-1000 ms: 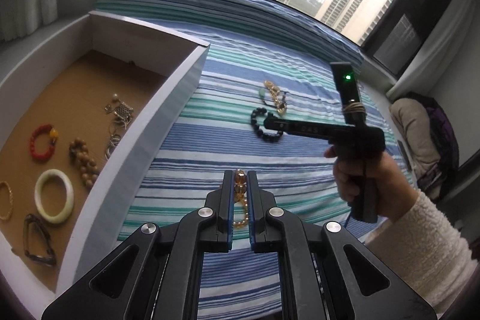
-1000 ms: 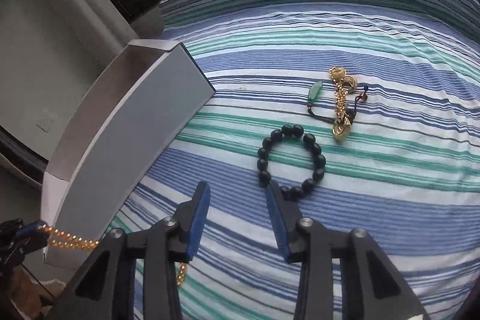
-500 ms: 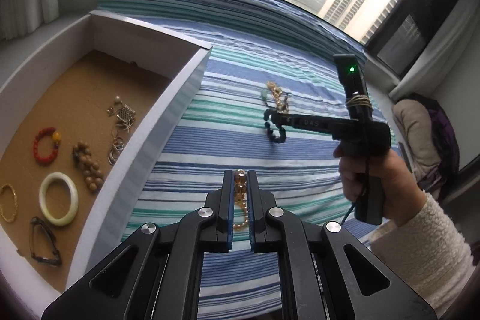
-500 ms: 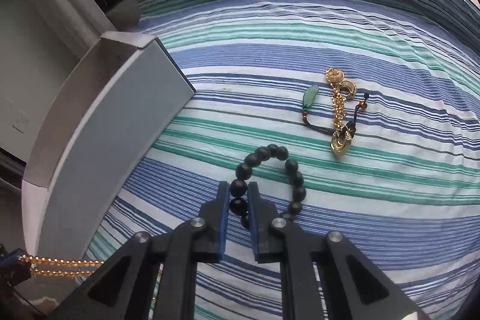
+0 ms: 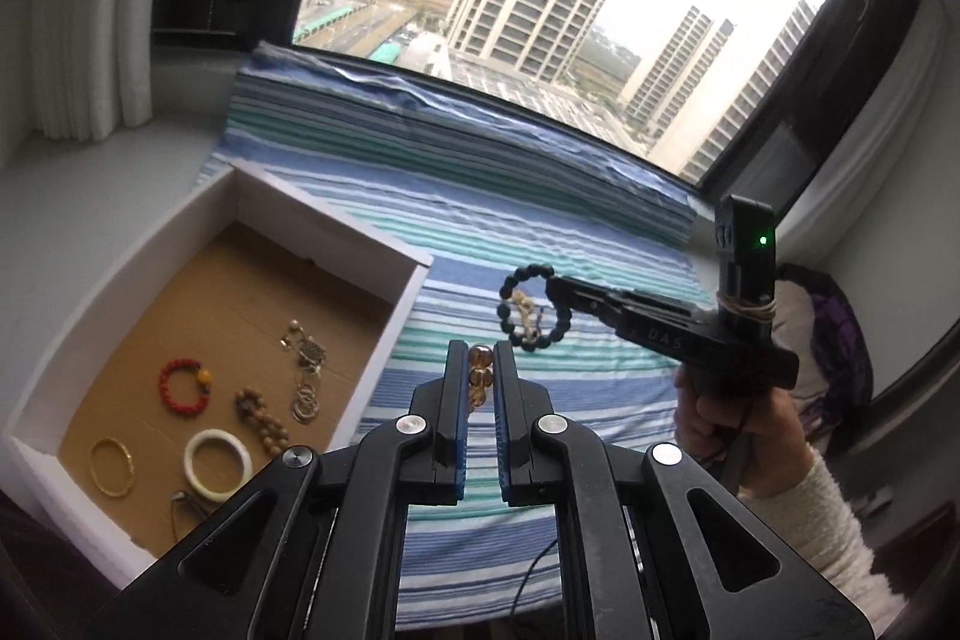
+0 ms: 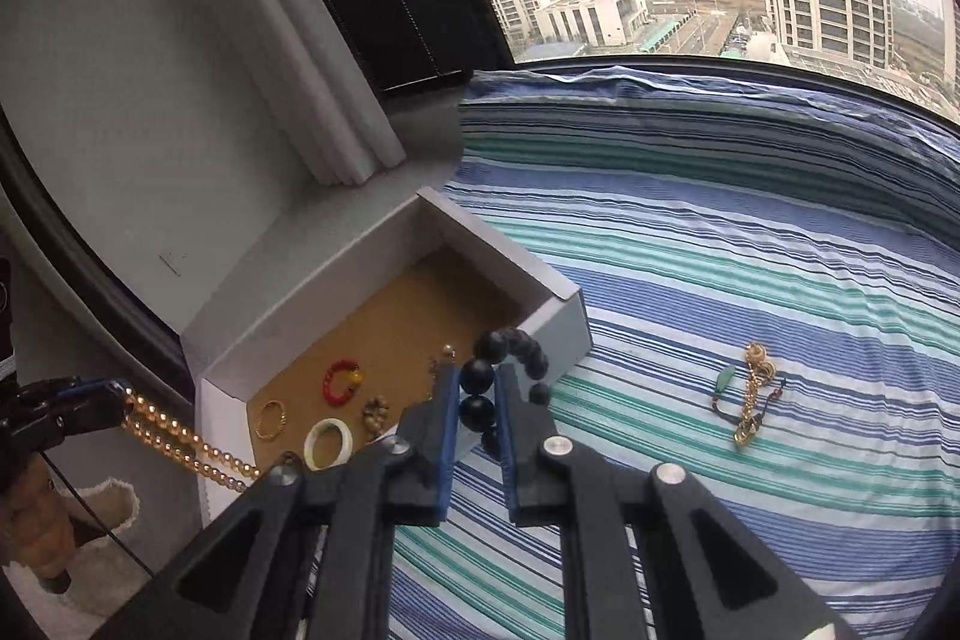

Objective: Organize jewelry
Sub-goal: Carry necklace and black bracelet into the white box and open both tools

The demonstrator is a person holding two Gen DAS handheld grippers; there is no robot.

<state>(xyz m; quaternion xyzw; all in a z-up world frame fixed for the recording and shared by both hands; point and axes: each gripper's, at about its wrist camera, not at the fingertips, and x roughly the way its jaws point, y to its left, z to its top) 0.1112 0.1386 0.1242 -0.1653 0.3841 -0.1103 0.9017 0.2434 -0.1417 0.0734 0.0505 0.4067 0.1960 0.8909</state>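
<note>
Striped bedspread (image 6: pixel 750 280) | left gripper (image 5: pixel 478 370) — clamps gold beads (image 5: pixel 480 376) | right gripper (image 6: pixel 477 400) — clamps black bracelet (image 6: pixel 510 346)

The right gripper (image 6: pixel 478 397) has its fingers (image 6: pixel 445 436) clamped on a black bead bracelet (image 6: pixel 507 358), hanging above the striped bedspread (image 6: pixel 750 280). Behind sits an open white box (image 6: pixel 558 307) holding bracelets; a gold chain (image 6: pixel 750 394) lies on the bedspread, well apart.

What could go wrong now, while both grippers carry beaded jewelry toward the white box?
The black bead bracelet is pinched by only a couple of beads in the right gripper; it may slip out onto the striped cloth. The gold bead strand dangles loose from the left gripper and could snag the white box rim.
</note>
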